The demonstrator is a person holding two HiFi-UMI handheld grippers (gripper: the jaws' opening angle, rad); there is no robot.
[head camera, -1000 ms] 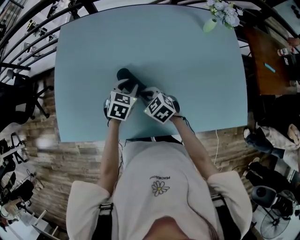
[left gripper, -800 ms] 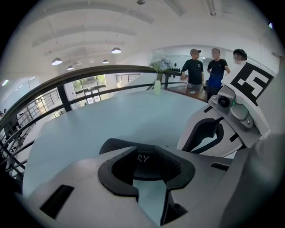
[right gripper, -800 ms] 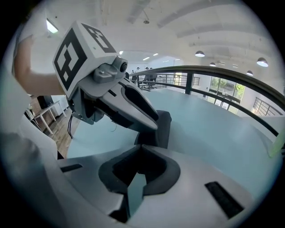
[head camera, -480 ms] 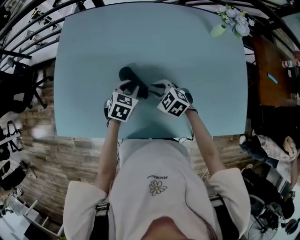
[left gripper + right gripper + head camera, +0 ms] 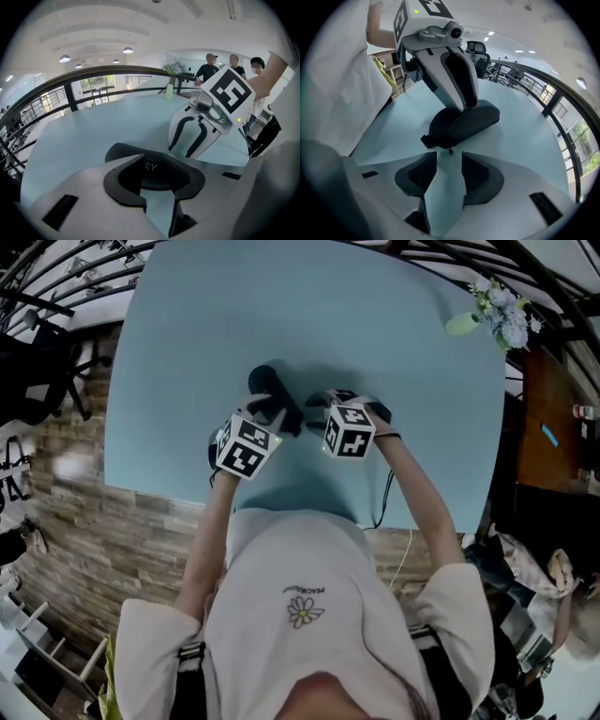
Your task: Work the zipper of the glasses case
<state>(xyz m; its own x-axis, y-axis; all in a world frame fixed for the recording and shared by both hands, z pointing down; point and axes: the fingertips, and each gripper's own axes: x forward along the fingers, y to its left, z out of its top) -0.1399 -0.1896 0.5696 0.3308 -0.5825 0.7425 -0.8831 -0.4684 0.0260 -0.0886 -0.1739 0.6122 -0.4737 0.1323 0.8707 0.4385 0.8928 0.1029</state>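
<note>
On table [image 5: 394, 343], 1 glasses case [image 5: 464, 123] is clamped by left gripper [image 5: 157, 171], jaws just tightened. Right gripper [image 5: 449, 173]: jaws just spread, nothing held; zipper pull [image 5: 450, 151] just beyond. Zip is judged closed; any remaining run unclear.

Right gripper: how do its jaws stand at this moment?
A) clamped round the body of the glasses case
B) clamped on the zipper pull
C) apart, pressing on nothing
C: the jaws of the right gripper, which have just been opening, stand apart over bare table; the zipper pull hangs free off the glasses case by their tips.
</note>
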